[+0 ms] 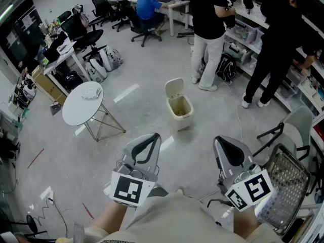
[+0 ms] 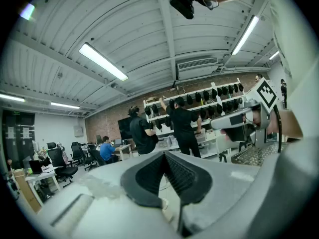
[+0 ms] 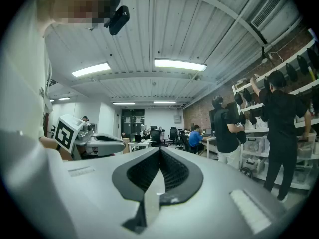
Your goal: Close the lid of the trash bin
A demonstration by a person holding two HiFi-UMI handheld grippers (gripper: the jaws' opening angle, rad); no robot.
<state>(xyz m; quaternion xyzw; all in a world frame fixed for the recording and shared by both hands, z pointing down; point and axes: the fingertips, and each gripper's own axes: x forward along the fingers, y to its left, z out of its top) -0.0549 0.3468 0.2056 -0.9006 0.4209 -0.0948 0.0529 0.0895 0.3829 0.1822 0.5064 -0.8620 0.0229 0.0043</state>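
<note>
A small beige trash bin [image 1: 179, 109] stands on the grey floor in the head view, its lid [image 1: 174, 87] upright and open at the back. My left gripper [image 1: 146, 144] and right gripper [image 1: 230, 153] are held close to the body, well short of the bin and pointing toward it. Both are shut with nothing between the jaws. The left gripper view shows its shut dark pads [image 2: 164, 176] aimed up at the room and ceiling. The right gripper view shows the same for its pads [image 3: 159, 171]. The bin is hidden in both gripper views.
A round white table [image 1: 83, 104] on wire legs stands left of the bin. Two people [image 1: 208, 29] [image 1: 276, 49] stand at shelves behind and to the right. A wire mesh chair [image 1: 287, 186] is at my right. Desks and office chairs [image 1: 83, 39] fill the far left.
</note>
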